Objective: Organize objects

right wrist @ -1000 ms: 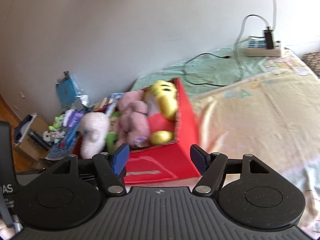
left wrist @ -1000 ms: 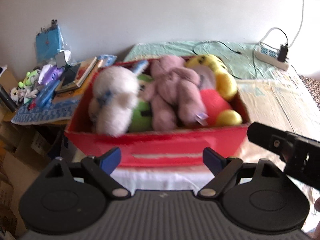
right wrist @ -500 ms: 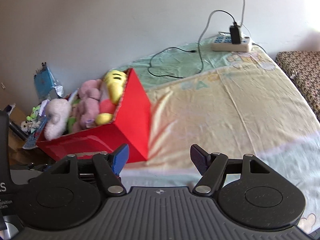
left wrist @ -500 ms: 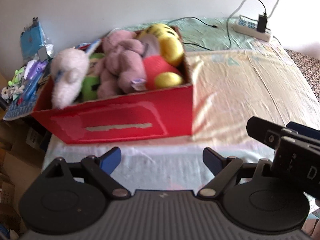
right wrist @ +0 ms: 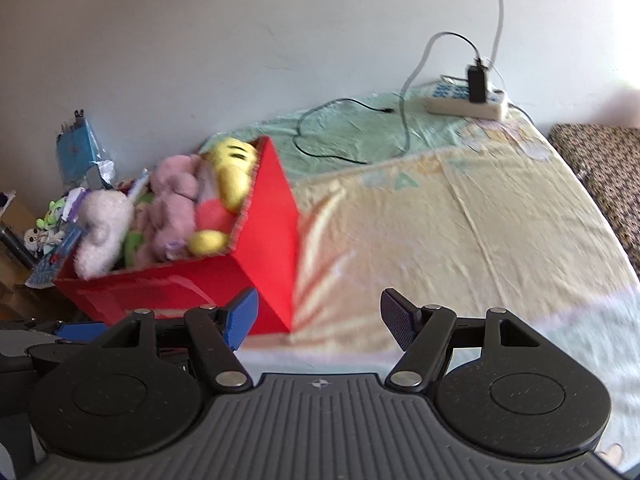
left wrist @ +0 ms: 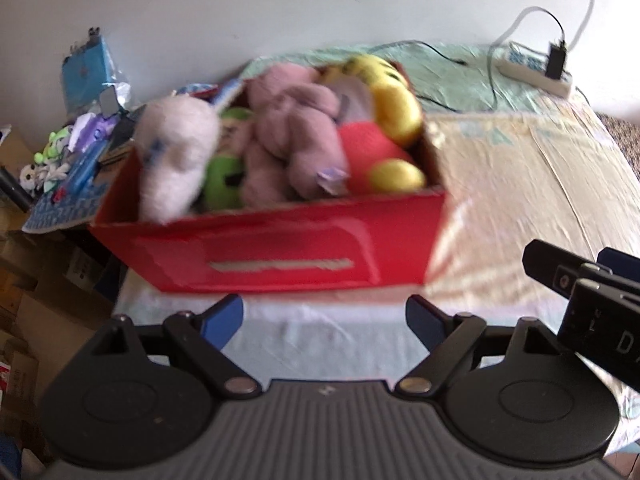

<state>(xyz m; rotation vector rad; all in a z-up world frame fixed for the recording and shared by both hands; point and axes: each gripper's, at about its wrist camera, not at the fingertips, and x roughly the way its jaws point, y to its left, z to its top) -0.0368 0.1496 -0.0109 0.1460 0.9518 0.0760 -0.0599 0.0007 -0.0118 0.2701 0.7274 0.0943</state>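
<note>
Both my grippers, left (left wrist: 324, 316) and right (right wrist: 318, 314), gape empty; red toy box (left wrist: 280, 248) sits just ahead.

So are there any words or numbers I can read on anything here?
"D": a single white letter on the black body of the right gripper, cut off at the picture's edge in the left wrist view.
The red box has a pale strip on its front, but no letters show.
The blue packet against the wall is too blurred to read.
The power strip has blue marks, too small to read.
</note>
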